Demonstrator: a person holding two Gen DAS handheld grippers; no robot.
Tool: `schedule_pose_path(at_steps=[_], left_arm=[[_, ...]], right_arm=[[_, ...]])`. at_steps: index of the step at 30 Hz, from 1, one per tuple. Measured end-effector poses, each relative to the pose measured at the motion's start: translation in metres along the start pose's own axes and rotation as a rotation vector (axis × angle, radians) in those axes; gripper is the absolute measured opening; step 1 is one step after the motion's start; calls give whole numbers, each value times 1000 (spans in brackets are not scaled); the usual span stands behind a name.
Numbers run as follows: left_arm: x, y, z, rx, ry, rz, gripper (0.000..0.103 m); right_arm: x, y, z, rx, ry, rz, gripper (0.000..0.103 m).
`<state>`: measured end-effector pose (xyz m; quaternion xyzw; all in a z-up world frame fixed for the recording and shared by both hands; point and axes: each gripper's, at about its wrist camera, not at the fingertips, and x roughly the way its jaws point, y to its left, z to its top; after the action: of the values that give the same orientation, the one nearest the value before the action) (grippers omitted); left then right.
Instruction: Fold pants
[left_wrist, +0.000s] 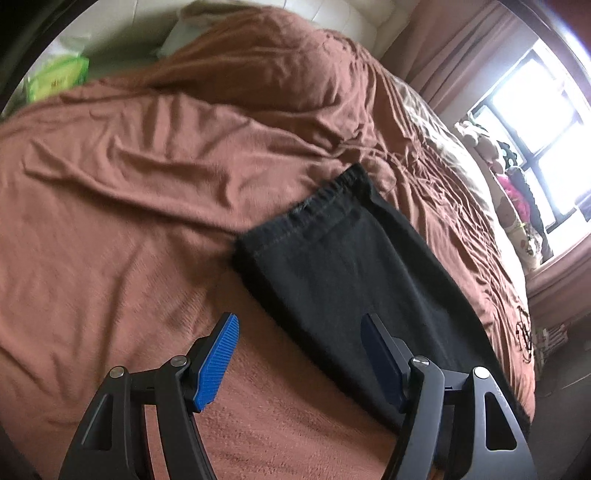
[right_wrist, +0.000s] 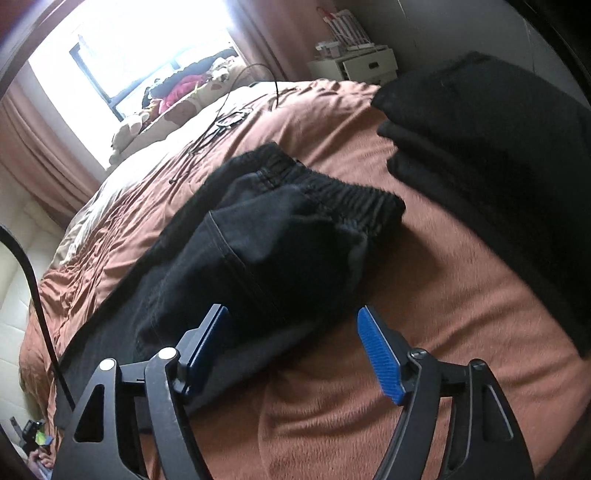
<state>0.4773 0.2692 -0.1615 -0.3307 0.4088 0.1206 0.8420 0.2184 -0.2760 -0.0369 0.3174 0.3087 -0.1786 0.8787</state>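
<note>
A brown blanket (left_wrist: 129, 192) covers the bed before you. The black pants (right_wrist: 266, 236) lie flat on it, elastic waistband farthest from you. Your left gripper (left_wrist: 299, 354) and right gripper (right_wrist: 291, 347) both gape wide above the cloth, gripping nothing. A second dark pile (right_wrist: 498, 155) lies right.

To the left of the black pants (left_wrist: 332, 273) the brown bedspread (left_wrist: 110, 221) lies bare and wide, rumpled into low ridges only. Farther back it heaps into a high mound (left_wrist: 266, 74) that blocks the way toward the headboard. In the right wrist view, a stack of folded black clothes (right_wrist: 491, 147) fills the bed's right side; a bare strip of bedspread runs between it and the pants. A thin cable (right_wrist: 221, 110) trails across the bed beyond the waistband.
</note>
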Motion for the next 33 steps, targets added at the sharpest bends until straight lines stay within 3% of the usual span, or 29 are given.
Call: schedule_pose_path(at_steps=[9,14,18,21,29,33], left_arm=[[32,4,-2,-32,15,-6,71],[43,13,-3,-77,4,6,53],[46,18,1,-91,-32,12,41],[48,21,4,-117,-43,-10,41],[48,17,0,-152,-56,-33,40],[49,24,-1,-221,-47,-80,40]], right_arm=[[10,-12,-9,52,17,29,74],[17,-18,-11,91,17,55,72],[28,-19,-13,107,23,61,61],[33,-21,-16,134,18,60,56],[36,-34,-19,233,-16,88,56],[39,-42,-18,284,-30,109,56]])
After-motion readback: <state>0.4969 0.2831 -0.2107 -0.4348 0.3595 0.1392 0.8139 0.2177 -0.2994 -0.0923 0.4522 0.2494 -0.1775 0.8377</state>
